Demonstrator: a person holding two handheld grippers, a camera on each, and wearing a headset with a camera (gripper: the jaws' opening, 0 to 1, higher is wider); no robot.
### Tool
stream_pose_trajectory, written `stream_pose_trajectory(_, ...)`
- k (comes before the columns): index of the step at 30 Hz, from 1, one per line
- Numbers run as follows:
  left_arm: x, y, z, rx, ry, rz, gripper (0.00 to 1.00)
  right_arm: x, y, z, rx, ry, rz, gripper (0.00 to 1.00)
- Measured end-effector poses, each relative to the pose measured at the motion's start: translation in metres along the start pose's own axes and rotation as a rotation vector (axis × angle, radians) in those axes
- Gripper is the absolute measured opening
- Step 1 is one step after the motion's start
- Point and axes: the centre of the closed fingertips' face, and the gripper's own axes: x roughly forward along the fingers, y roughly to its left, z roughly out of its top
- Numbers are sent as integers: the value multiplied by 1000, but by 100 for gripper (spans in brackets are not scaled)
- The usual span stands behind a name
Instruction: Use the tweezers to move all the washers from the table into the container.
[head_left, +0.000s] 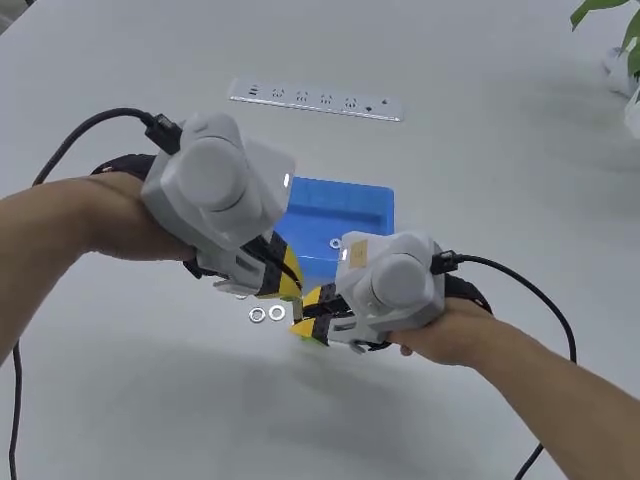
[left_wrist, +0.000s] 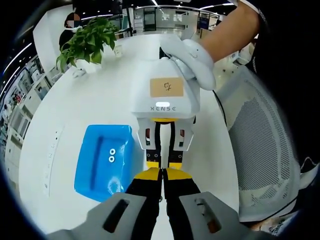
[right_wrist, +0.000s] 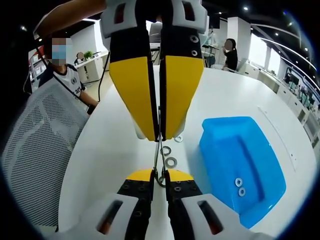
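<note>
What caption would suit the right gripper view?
Left gripper and right gripper pinch tweezers near loose washers beside the blue container.

Grippers are nose to nose mid-frame, yellow tips nearly touching: left gripper (head_left: 288, 280) comes in from 10 o'clock, right gripper (head_left: 312, 303) from 4. The blue container (head_left: 350, 205) sits just behind them toward 12, with one washer (head_left: 335, 243) inside. Two loose washers (head_left: 257, 316) lie side by side on the table (head_left: 480, 160), at the left gripper's 6 o'clock. A power strip (head_left: 315, 100) is farther out at 12.
</note>
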Motion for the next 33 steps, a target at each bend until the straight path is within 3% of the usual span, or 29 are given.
stream_pose_trajectory(16,0,0,0,3,2,-2,5,-1,1,-1,-4,11,-1,10)
stream_pose_trajectory(33,-11,0,9,14,-1,11,5,-11,0,10,-26,10,-17,10)
